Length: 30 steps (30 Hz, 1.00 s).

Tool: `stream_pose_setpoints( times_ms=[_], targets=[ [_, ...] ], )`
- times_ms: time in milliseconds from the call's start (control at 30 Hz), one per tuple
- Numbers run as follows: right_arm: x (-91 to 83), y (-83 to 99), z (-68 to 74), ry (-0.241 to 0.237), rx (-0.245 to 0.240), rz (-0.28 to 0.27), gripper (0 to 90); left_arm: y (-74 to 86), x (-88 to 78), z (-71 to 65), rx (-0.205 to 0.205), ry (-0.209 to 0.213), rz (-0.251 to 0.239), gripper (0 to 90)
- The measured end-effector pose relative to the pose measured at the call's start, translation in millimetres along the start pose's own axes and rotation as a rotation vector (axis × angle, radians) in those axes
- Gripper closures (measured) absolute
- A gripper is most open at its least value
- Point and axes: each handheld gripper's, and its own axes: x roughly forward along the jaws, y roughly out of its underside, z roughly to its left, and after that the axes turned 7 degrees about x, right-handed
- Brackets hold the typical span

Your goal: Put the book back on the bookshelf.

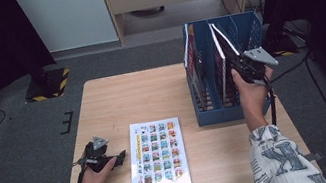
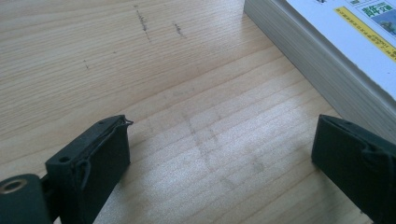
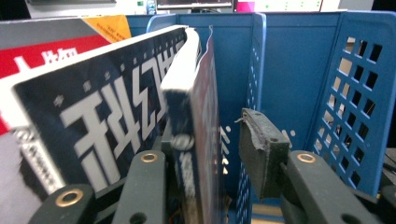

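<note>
1. Book [image 3: 196, 121] stood on edge in the blue rack [image 1: 247, 31], long axis leaning up and away from me.
2. My right gripper [image 1: 240, 65] straddled it, jaws parted, the near pad seemingly clear.
3. My left gripper [image 1: 120, 156] rested wide open on the table [image 1: 151, 93].

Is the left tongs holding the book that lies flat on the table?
No, the left tongs stand open over bare table, and the flat book lies beside them, untouched.
</note>
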Motion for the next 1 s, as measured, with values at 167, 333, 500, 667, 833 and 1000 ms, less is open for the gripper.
stream_pose_setpoints(
  times_ms=[167,333,500,667,833,1000],
  targets=[
    [-6.7,3.5,1.8,-0.01,-0.008,0.016,66.7,0.0,0.0,0.0,0.0,0.0,0.0,3.4],
    [-12.5,7.8,3.5,-0.027,-0.03,0.038,72.7,0.0,0.0,0.0,0.0,0.0,0.0,3.4],
    [-18.8,11.0,9.1,-0.052,-0.04,0.047,75.8,0.0,0.0,0.0,0.0,0.0,0.0,3.3],
    [-24.0,12.9,13.6,-0.082,-0.053,0.048,76.0,0.0,0.1,0.0,-0.001,0.0,0.0,3.3],
    [-28.8,13.7,13.1,-0.094,-0.049,0.052,76.9,-0.2,0.2,0.0,-0.001,-0.001,0.0,3.3],
    [-34.3,17.1,13.6,-0.111,-0.042,0.048,78.3,-0.2,0.2,0.0,-0.001,-0.001,0.0,3.3]
  ],
)
